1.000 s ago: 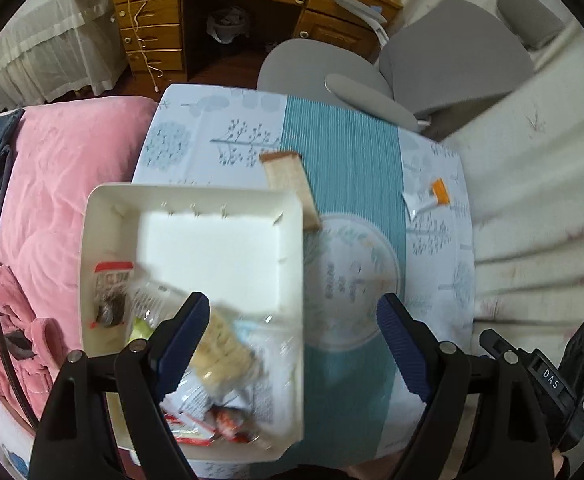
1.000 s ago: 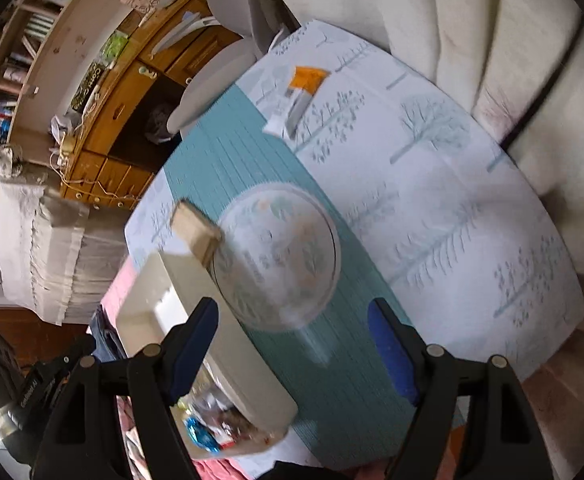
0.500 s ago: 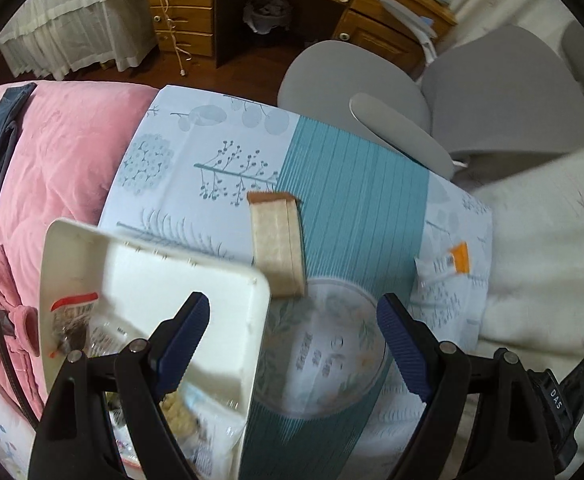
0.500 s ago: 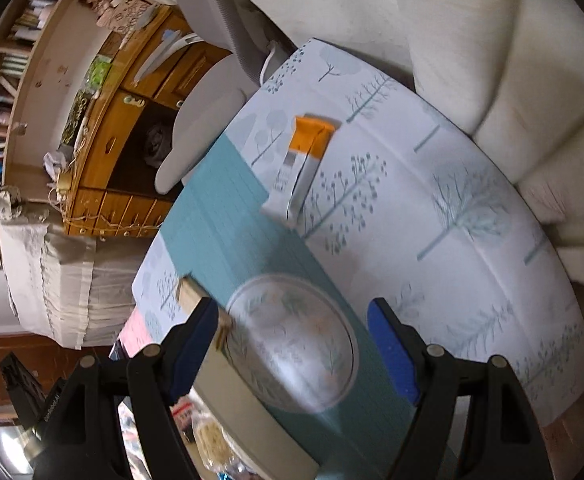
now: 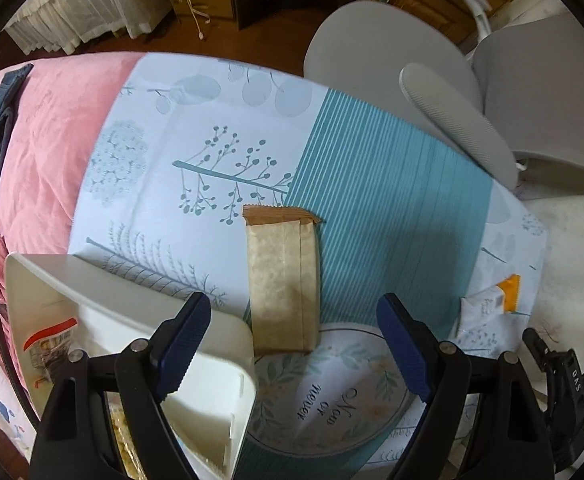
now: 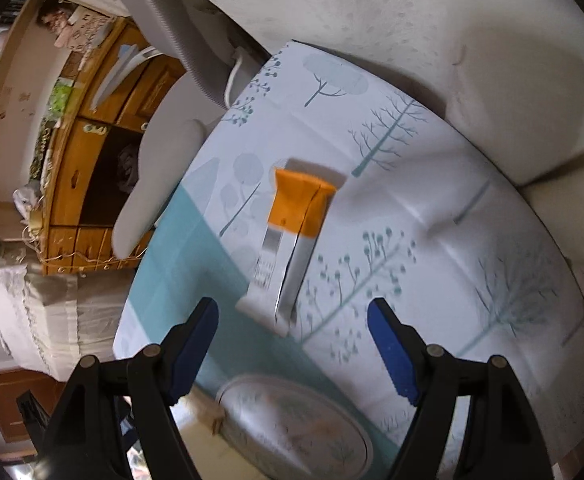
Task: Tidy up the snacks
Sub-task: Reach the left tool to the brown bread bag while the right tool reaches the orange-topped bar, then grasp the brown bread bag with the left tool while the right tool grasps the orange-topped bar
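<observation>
A brown and tan snack bar (image 5: 282,280) lies on the patterned tablecloth (image 5: 212,148), just beyond the far corner of a white bin (image 5: 212,344). My left gripper (image 5: 292,320) hangs open straight above the bar's near end, with nothing between its jaws. The bin holds several wrapped snacks, among them a red-labelled packet (image 5: 46,344). A white and orange sachet (image 6: 292,232) lies near the cloth's right edge, and it shows small in the left wrist view as the sachet (image 5: 487,304). My right gripper (image 6: 292,320) is open just above the sachet's near end.
A grey office chair (image 5: 411,64) stands past the table's far edge, with a wooden desk (image 6: 92,152) behind it. A pink quilt (image 5: 44,144) lies left of the table and a cream sofa (image 6: 451,40) on its right. A round printed medallion (image 5: 331,384) marks the cloth's middle.
Both grippers came down and forward over the table. The left one left the bin for the snack bar; the right one moved from the round print to the sachet. Jaws stayed open.
</observation>
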`<action>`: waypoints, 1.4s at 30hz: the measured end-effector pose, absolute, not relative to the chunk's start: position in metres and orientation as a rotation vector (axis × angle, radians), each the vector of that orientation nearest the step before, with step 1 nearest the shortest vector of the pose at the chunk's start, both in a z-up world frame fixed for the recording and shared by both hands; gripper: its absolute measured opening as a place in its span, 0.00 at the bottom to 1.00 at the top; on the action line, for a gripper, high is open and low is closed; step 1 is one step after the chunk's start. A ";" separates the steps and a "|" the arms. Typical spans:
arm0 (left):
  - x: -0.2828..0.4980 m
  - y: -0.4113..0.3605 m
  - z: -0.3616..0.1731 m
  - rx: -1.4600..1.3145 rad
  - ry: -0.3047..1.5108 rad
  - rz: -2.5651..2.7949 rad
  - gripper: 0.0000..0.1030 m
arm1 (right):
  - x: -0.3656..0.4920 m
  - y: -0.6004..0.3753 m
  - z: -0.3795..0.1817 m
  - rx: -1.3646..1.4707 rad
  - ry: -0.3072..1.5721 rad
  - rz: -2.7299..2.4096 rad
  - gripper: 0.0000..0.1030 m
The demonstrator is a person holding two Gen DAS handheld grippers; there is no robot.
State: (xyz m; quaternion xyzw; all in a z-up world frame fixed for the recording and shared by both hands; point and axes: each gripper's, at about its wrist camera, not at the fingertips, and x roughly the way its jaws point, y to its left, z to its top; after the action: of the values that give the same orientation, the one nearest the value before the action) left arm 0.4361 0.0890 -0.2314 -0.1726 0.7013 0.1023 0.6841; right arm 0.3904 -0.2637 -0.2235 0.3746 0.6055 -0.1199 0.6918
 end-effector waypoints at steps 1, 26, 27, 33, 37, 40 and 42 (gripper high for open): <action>0.438 0.090 -0.236 -0.387 1.583 0.234 0.82 | 0.397 -0.263 -0.231 0.835 1.359 -0.274 0.75; 0.476 0.082 -0.309 -0.386 1.718 0.284 0.60 | 0.433 -0.227 -0.272 0.578 1.453 -0.287 0.48; 0.477 0.082 -0.310 -0.372 1.719 0.294 0.59 | 0.434 -0.226 -0.273 0.583 1.451 -0.277 0.44; 0.481 0.086 -0.320 -0.382 1.724 0.321 0.54 | 0.432 -0.223 -0.267 0.549 1.463 -0.237 0.33; 0.480 0.092 -0.326 -0.421 1.729 0.315 0.54 | 0.426 -0.227 -0.266 0.550 1.476 -0.232 0.32; 0.482 0.095 -0.330 -0.424 1.730 0.314 0.54 | 0.421 -0.229 -0.265 0.547 1.484 -0.231 0.32; 0.482 0.096 -0.332 -0.418 1.726 0.320 0.54 | 0.417 -0.229 -0.263 0.550 1.486 -0.226 0.32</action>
State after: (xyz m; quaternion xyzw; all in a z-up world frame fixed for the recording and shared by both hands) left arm 0.4823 0.0963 -0.3320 -0.1819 0.7506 0.1392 0.6198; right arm 0.4173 -0.2294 -0.2628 0.2466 0.6663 -0.1011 0.6964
